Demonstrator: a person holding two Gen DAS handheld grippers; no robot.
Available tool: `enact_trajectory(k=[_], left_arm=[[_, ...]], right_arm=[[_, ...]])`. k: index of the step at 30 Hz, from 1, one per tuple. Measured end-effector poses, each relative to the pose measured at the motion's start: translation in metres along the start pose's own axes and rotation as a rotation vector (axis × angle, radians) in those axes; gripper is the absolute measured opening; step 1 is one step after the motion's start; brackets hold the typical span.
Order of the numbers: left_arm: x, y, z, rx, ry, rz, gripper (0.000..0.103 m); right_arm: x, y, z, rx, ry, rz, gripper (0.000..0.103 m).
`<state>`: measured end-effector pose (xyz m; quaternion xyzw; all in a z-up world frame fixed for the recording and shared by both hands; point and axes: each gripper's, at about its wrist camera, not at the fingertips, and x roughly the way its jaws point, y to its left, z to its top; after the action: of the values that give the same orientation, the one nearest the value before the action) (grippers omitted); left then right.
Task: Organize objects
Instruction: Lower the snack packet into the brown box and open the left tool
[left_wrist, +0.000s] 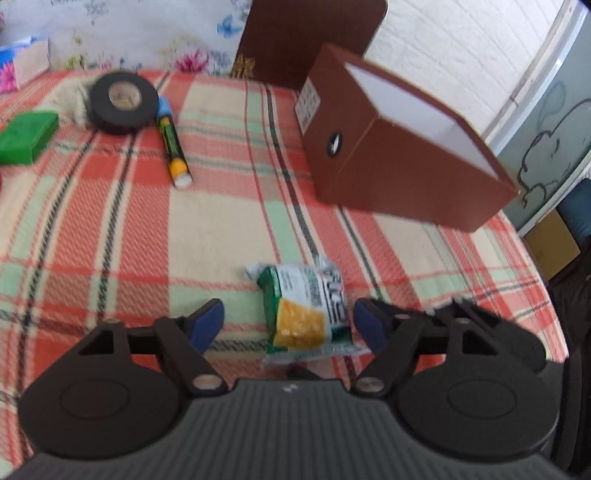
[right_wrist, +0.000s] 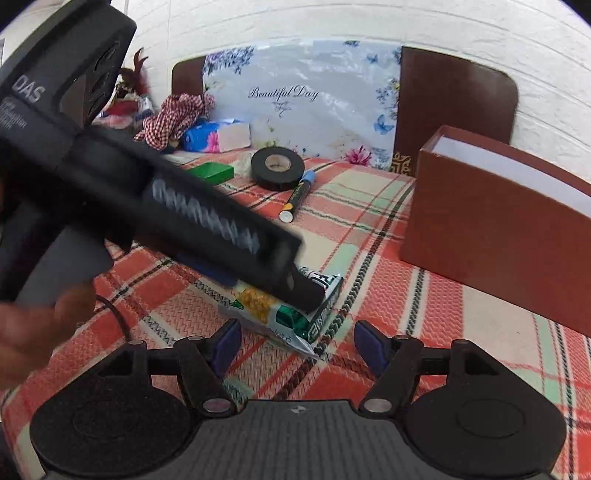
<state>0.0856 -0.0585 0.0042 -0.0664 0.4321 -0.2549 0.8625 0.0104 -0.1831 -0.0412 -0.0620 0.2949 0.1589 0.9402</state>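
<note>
A green-and-white snack packet (left_wrist: 304, 308) lies on the plaid cloth between the open fingers of my left gripper (left_wrist: 288, 325). In the right wrist view the left gripper (right_wrist: 288, 280) reaches over the same packet (right_wrist: 284, 314) from the left, and my right gripper (right_wrist: 295, 349) is open and empty just in front of it. A brown open-topped box (left_wrist: 399, 158) stands at the right, also in the right wrist view (right_wrist: 498, 236). A roll of black tape (left_wrist: 122, 101), a marker (left_wrist: 171, 147) and a green block (left_wrist: 27, 136) lie further back.
A tissue pack (right_wrist: 218, 136) and a checked cloth (right_wrist: 173, 116) lie at the far edge by a floral board (right_wrist: 295, 99). A brown chair back (right_wrist: 454, 99) stands behind the box. The table edge (left_wrist: 543, 280) drops off at the right.
</note>
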Motion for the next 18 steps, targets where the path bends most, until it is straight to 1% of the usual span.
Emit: enact_trajectory(k=[1,2,4,6,8,10,12,14,16,17,18], left_arm=[[0.001,-0.004,-0.002,0.036,-0.020,0.020,0.054],[0.002,-0.008,-0.002,0.059,-0.012,0.015,0.044],[-0.001,-0.012,0.005,0.046,-0.006,0.023,0.039],[-0.011,-0.023,0.016,0.070,-0.037,0.016,0.039],[-0.026,-0.043,0.027,0.121,-0.097,0.005,0.039],[-0.037,-0.066,0.043,0.178,-0.153,-0.011,0.039],[-0.040,-0.089,0.061,0.230,-0.191,-0.032,0.039],[-0.037,-0.112,0.078,0.279,-0.218,-0.048,0.039],[-0.027,-0.135,0.096,0.327,-0.237,-0.051,0.039],[-0.020,-0.146,0.105,0.349,-0.245,-0.051,0.039],[-0.012,-0.157,0.113,0.365,-0.251,-0.051,0.041]], right_arm=[[0.007,0.000,0.001,-0.001,0.017,0.020,0.049],[0.011,0.001,0.003,0.004,0.018,0.043,0.041],[0.011,0.001,0.007,0.008,0.008,0.018,0.036],[0.001,0.001,0.009,-0.015,-0.051,-0.022,0.035],[-0.016,-0.002,0.015,-0.037,-0.136,-0.078,0.035],[-0.033,-0.011,0.024,-0.044,-0.216,-0.135,0.036],[-0.045,-0.025,0.033,-0.043,-0.277,-0.196,0.037],[-0.052,-0.044,0.042,-0.041,-0.315,-0.250,0.037],[-0.054,-0.066,0.051,-0.032,-0.333,-0.287,0.037],[-0.052,-0.078,0.056,-0.028,-0.338,-0.310,0.040],[-0.049,-0.089,0.060,-0.024,-0.338,-0.331,0.043]])
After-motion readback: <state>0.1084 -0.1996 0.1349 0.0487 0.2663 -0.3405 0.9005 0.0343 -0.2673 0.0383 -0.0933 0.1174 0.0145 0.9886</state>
